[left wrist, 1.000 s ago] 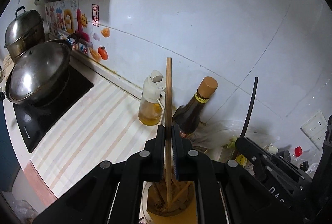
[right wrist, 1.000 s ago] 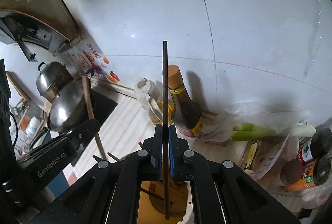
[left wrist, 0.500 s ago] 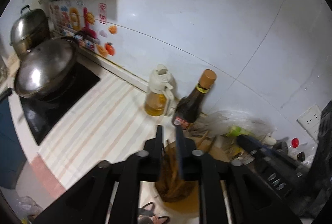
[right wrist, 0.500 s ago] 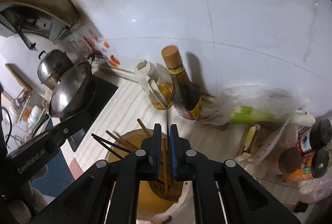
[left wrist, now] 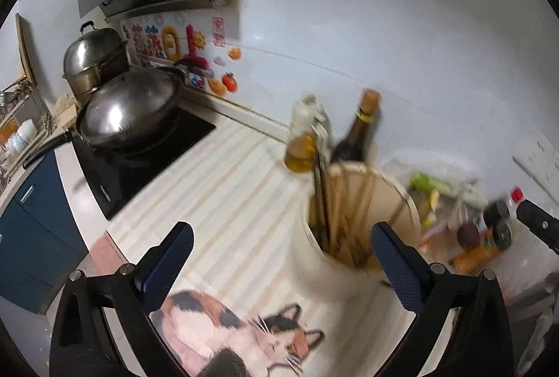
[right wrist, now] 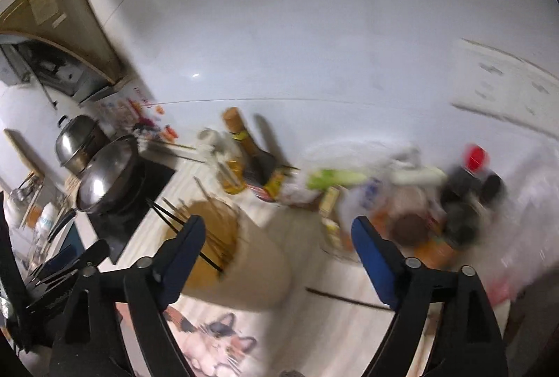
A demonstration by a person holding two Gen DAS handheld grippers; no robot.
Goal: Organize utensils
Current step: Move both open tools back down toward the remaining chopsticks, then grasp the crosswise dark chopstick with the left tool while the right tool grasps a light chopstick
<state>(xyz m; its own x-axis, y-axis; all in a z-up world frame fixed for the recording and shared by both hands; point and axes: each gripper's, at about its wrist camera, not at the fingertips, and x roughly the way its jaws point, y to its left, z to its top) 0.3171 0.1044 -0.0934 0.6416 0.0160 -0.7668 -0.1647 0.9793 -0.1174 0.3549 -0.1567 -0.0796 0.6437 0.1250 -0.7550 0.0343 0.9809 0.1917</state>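
Both jaws are being opened wide, nothing clamped: left gripper [left wrist: 279, 254] and right gripper [right wrist: 276, 244] are being kept behind the holder [left wrist: 353, 237], chopsticks [left wrist: 335, 202] being left inside, presumably sorted.

Chopsticks [left wrist: 344, 202] in holder [left wrist: 325, 267], bottles [left wrist: 356, 136] behind.

Each matte black plastic two-finger left gripper [left wrist: 279, 247] and right gripper [right wrist: 276, 237] is fitted with textured blue pads [left wrist: 167, 254]; silver screws [left wrist: 125, 268] are set along the angular arms.

Glossy steel wok [left wrist: 129, 111]; seemingly wooden chopsticks [left wrist: 344, 202].
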